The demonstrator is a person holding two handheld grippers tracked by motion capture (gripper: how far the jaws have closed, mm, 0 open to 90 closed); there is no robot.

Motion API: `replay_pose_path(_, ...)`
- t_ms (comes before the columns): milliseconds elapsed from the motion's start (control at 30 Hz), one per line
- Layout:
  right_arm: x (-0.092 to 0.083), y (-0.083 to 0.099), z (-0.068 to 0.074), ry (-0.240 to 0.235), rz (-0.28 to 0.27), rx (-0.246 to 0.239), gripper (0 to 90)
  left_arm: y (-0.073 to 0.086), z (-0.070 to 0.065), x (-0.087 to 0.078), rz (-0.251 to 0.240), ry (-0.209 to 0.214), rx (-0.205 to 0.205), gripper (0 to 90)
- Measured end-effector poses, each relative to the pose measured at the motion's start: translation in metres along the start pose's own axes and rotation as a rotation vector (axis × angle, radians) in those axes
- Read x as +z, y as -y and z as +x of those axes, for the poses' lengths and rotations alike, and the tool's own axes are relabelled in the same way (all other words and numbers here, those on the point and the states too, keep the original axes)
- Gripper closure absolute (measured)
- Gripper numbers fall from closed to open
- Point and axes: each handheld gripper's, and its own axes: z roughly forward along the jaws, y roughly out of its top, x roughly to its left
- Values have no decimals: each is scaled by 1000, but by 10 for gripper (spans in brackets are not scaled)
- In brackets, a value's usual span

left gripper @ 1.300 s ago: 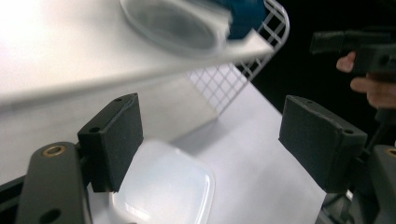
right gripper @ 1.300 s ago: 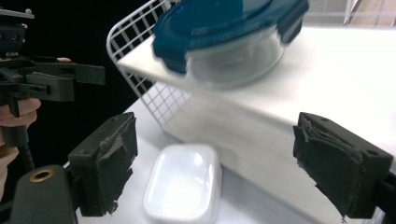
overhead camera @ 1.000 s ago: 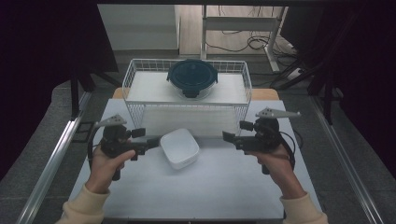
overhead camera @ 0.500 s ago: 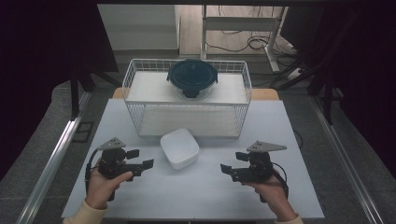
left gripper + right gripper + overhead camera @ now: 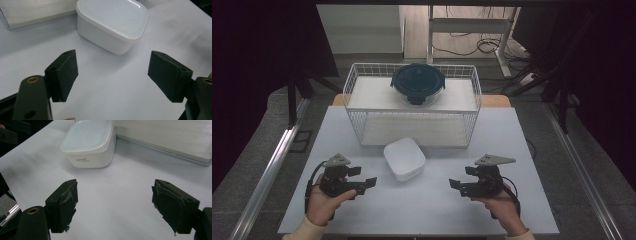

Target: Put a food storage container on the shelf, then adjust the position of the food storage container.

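Tongs, left and right, lower and nearer table edge than before; both open, empty; white container unmoved.

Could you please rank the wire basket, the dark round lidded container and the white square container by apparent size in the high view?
1. wire basket, clearly largest.
2. dark round lidded container.
3. white square container, a little smaller, though it sits nearer the camera, so this gap is unsure.
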Motion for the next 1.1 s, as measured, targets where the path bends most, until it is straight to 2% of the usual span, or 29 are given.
replay_pose_path(167,-1,-1,-5,5,-9,20,210,2,-1,-3,-6,-12,-4,236)
replay_pose_path(400,-3,-1,-6,6,-11,16,210,0,-1,-4,-12,-17,-5,236)
replay_pose_path(733,-6,0,-9,3,-6,26,213,-9,2,0,-13,-26,9,279)
replay_pose_path(867,-7,1,-11,5,-5,30,214,-20,5,4,-13,-23,15,355)
replay_pose_path(900,-7,1,-12,7,-5,35,215,-29,7,8,-8,-26,27,389)
replay_pose_path(933,-7,1,-12,7,-5,35,215,-29,7,8,-8,-26,27,412)
replay_pose_path(967,-7,1,-13,7,-1,38,216,-40,9,15,-2,-38,37,442)
replay_pose_path(1100,-6,2,-15,3,7,39,218,-59,15,35,26,-76,64,564)
